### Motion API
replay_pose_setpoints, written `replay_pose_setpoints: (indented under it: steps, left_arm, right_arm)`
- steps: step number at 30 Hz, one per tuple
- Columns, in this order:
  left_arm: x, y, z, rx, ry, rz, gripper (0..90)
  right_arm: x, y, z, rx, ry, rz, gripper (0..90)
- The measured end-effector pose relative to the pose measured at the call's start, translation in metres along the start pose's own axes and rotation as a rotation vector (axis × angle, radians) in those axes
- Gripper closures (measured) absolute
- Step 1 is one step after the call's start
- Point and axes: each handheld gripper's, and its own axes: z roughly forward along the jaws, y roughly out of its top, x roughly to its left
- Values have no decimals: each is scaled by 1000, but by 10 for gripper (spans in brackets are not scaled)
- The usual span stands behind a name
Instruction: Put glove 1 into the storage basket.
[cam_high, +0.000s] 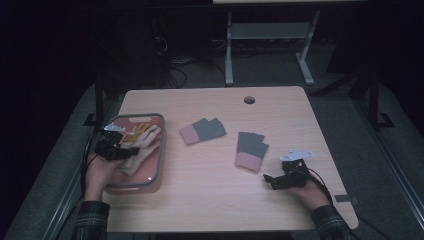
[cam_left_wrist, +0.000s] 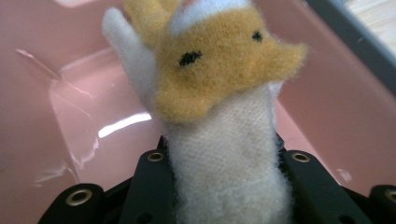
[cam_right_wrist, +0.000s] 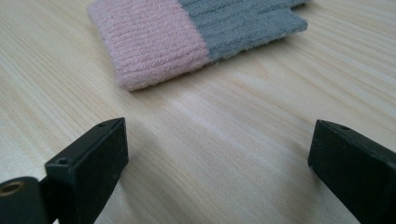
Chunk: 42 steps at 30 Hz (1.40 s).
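left gripper view: claw squeezes a fuzzy glove

left gripper view looks right along the left claw (cam_left_wrist: 229, 186), and its two black jaws are pressed on a soft cream glove (cam_left_wrist: 224, 154). the cream part is pinched tight between them. past the jaws the glove has a yellow patch with two small black marks on it. the glove hangs over the pink bin (cam_left_wrist: 70, 116).

from the high view, the left claw (cam_high: 119, 150) sits over the pink bin (cam_high: 155, 172) at the left side of the table (cam_high: 210, 200). the cream glove (cam_high: 140, 150) lies partly in the bin.

the right claw (cam_high: 270, 181) rests low near the right side of the table. its jaws stand wide apart with nothing between them. a pink and grey glove (cam_high: 250, 150) lies just beside it, not touching. another pink and grey glove (cam_high: 202, 131) lies in the middle of the table, well apart from both claws.
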Motion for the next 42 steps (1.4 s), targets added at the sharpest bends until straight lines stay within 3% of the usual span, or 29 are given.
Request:
replay_pose_setpoints:
  steps: [5, 13, 17, 21, 26, 29, 36, 42]
  left_arm:
    - [0, 0, 14, 71, 6, 13, 661]
    - [1, -4, 27, 145, 1, 16, 630]
    - [1, -5, 31, 160, 8, 31, 537]
    - [0, -5, 34, 170, 15, 27, 377]
    - [1, -3, 30, 118, 23, 12, 188]
    - [1, -2, 24, 84, 41, 11, 140]
    - [2, 0, 4, 6, 44, -6, 133]
    - [-2, 4, -12, -59, 4, -6, 133]
  right_arm:
    - [0, 0, 0, 0, 2, 0, 45]
    - [0, 0, 0, 0, 2, -1, 45]
    - [0, 0, 0, 0, 2, -1, 45]
    - [0, 0, 0, 0, 2, 0, 45]
    - [0, 0, 0, -1, 2, -1, 45]
    - [0, 0, 0, 2, 2, 4, 45]
    - [0, 0, 0, 0, 2, 0, 45]
    - [0, 0, 0, 0, 2, 0, 45]
